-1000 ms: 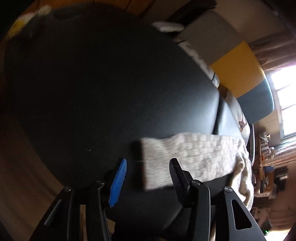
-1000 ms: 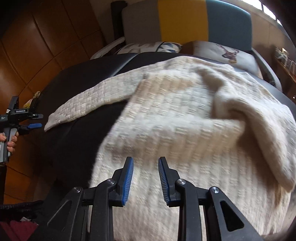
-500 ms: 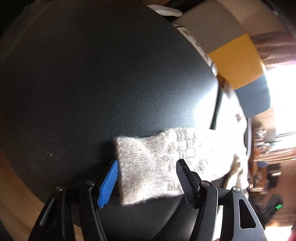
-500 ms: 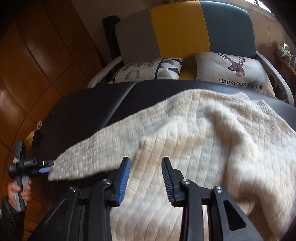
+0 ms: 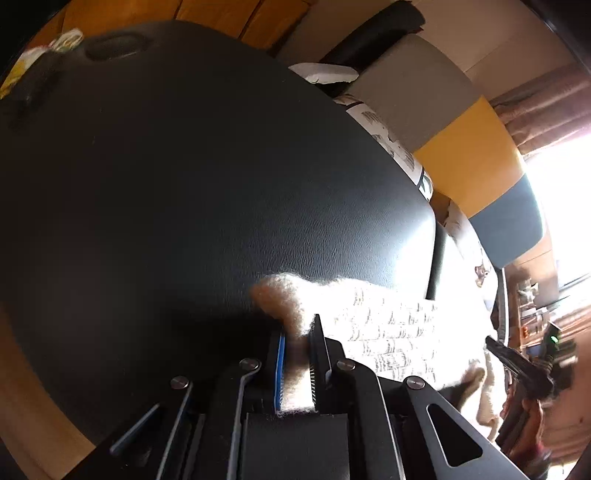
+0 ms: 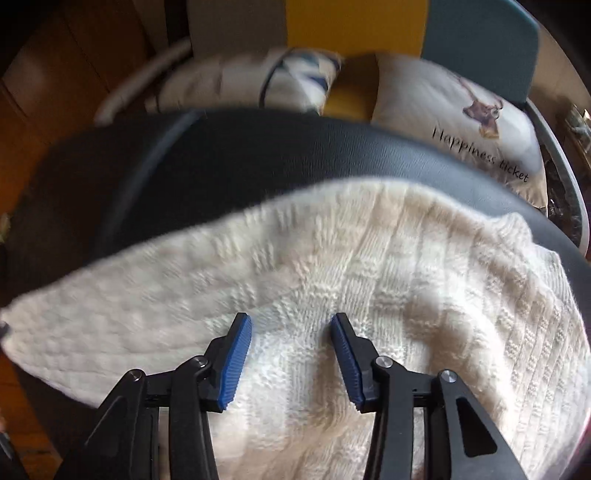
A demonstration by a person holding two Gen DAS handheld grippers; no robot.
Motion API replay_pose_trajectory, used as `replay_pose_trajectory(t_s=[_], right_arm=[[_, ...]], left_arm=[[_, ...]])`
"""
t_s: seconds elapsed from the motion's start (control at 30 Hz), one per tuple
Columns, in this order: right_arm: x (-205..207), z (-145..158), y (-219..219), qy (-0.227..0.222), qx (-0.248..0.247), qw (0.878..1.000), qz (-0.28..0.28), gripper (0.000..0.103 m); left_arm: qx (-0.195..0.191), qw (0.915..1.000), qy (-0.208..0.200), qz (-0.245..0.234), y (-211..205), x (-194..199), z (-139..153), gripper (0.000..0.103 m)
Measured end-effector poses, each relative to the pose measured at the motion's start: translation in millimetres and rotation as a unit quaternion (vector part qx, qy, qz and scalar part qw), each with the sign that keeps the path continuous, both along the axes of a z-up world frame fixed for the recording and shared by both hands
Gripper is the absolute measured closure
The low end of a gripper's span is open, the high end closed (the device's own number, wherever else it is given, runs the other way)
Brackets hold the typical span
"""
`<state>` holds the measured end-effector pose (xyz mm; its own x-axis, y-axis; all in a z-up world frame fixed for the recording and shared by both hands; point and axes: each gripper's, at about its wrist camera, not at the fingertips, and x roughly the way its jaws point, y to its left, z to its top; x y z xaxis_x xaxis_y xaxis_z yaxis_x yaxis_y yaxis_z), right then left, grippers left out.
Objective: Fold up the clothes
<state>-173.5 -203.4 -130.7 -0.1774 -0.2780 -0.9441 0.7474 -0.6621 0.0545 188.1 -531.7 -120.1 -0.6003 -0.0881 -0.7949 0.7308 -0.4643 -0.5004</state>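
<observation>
The sweater (image 6: 369, 295), a cream cable-knit, lies spread on the black padded table (image 6: 295, 155), with its body toward the right side and one sleeve (image 6: 110, 306) stretched out across the surface to the left. The left gripper (image 5: 297, 350) is clamped on the sleeve cuff (image 5: 280, 295): its two pads are drawn close together with a fold of cream knit pinched between them, and the fuzzy cuff end bulges out just above the fingertips. From there the sleeve runs to the right over the black surface toward the body of the garment, partly washed out by strong light from that side. The right gripper (image 6: 291, 354) stands with its blue pads well apart; they frame the knit at the point where the sleeve meets the body, and nothing is caught between them. Whether the pad tips touch the fabric cannot be told. In the left wrist view the right gripper (image 5: 524, 373) shows at the far edge of the garment. Behind the table stands a sofa (image 6: 351, 26) with grey, yellow and blue back panels, and on it a cushion (image 6: 461, 122) with a deer print and the words "Happiness ticket".
</observation>
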Motion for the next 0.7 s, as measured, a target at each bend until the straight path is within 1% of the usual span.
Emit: replay_pose_trajectory(t_s=[0.07, 0.1, 0.13, 0.2, 0.27, 0.33, 0.37, 0.43, 0.5, 0.57, 0.6, 0.63, 0.7], right_arm=[[1.5, 1.5, -3.6, 0.001, 0.005, 1.000, -0.010, 0.055], [5.2, 2.4, -6.9, 0.008, 0.004, 1.000, -0.007, 0.066], [10.5, 3.0, -11.4, 0.020, 0.005, 1.000, 0.000, 0.080], [21.2, 4.2, -21.5, 0.041, 0.006, 0.999, 0.011, 0.094], [26.0, 6.5, -31.7, 0.038, -0.009, 0.999, 0.010, 0.097], [27.4, 11.8, -39.2, 0.023, -0.038, 0.999, 0.004, 0.099], [27.9, 15.1, -42.3, 0.016, -0.053, 0.998, -0.001, 0.099], [31.2, 23.3, -49.3, 0.002, -0.092, 0.996, -0.013, 0.103], [32.7, 24.8, -58.2, -0.011, -0.114, 0.993, -0.024, 0.103], [33.3, 18.0, -72.0, -0.023, -0.118, 0.992, -0.029, 0.103], [33.8, 11.7, -80.3, -0.025, -0.110, 0.993, -0.028, 0.103], [34.3, 5.4, -88.5, -0.027, -0.103, 0.994, -0.027, 0.103], [39.3, 2.6, -99.6, -0.019, -0.099, 0.995, -0.025, 0.103]], left_arm=[[-0.008, 0.9999, 0.010, 0.003, -8.4, 1.5, 6.7, 0.092], [-0.012, 0.9998, 0.015, 0.005, -12.6, 2.2, 10.1, 0.092], [-0.016, 0.9997, 0.020, 0.006, -16.8, 2.9, 13.4, 0.092], [-0.024, 0.9992, 0.029, 0.009, -25.2, 4.4, 20.2, 0.092], [-0.032, 0.9986, 0.039, 0.013, -33.6, 5.9, 26.9, 0.092], [-0.043, 0.9978, 0.048, 0.017, -43.0, 6.8, 35.5, 0.092], [-0.056, 0.9969, 0.051, 0.021, -49.6, 6.4, 43.2, 0.092], [-0.080, 0.9948, 0.056, 0.029, -62.7, 5.4, 58.6, 0.092], [-0.105, 0.9919, 0.061, 0.037, -75.9, 4.5, 74.0, 0.092], [-0.126, 0.9891, 0.061, 0.046, -88.9, 2.6, 86.2, 0.092], [-0.126, 0.9892, 0.054, 0.052, -95.5, 0.5, 85.6, 0.092], [-0.123, 0.9898, 0.047, 0.054, -102.1, -0.5, 83.5, 0.092], [-0.122, 0.9910, 0.015, 0.054, -114.5, -8.8, 69.8, 0.092]])
